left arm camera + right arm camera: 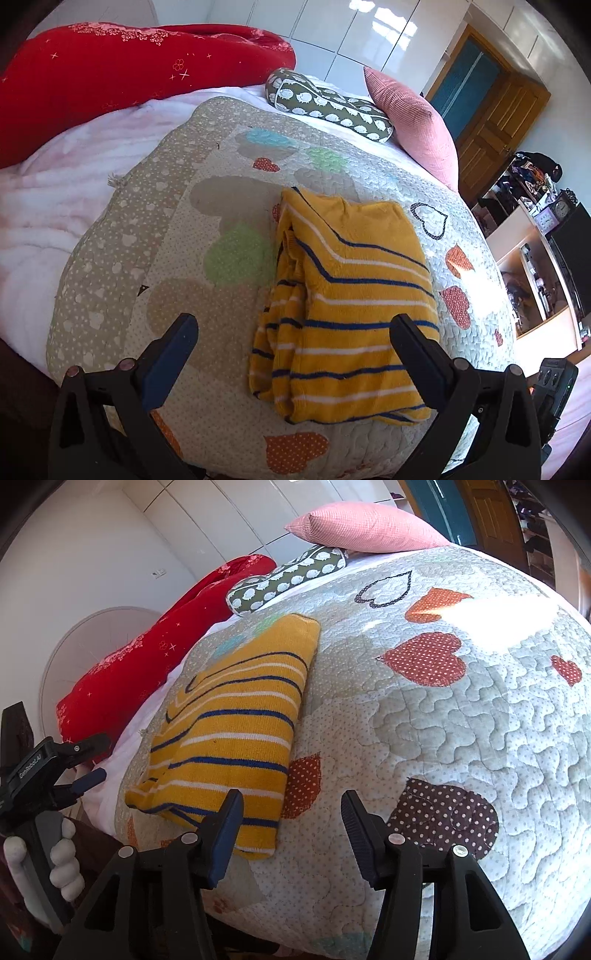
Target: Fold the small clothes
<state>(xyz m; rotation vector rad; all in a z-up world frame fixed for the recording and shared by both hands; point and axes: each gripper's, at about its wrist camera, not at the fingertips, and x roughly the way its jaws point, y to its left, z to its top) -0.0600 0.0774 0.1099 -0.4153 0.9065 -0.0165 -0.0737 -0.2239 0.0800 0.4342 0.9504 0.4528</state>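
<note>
Two claws, left claw (pixel 293 334) and right claw (pixel 291 812), hover spread wide and empty over a folded yellow knit garment with blue-and-white stripes (pixel 347 306) on the heart-patterned quilted bed cover (pixel 184 236). Right view alone shows a grey-gloved hand (pixel 64 860) gripping the left handle.

A bed (pixel 369 173) under a heart-patterned quilt filled the room. Glossy white wardrobe doors (pixel 332 33) stood behind it, a wooden door (pixel 495 122) and cluttered shelves (pixel 532 236) beside it; sunlight struck the quilt.

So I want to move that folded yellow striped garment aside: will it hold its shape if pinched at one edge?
Probably not: the yellow striped garment looks like soft knit, so it would likely droop and unfold. Its loose layered edge may slip apart. On the quilt, pushing would probably bunch it.
</note>
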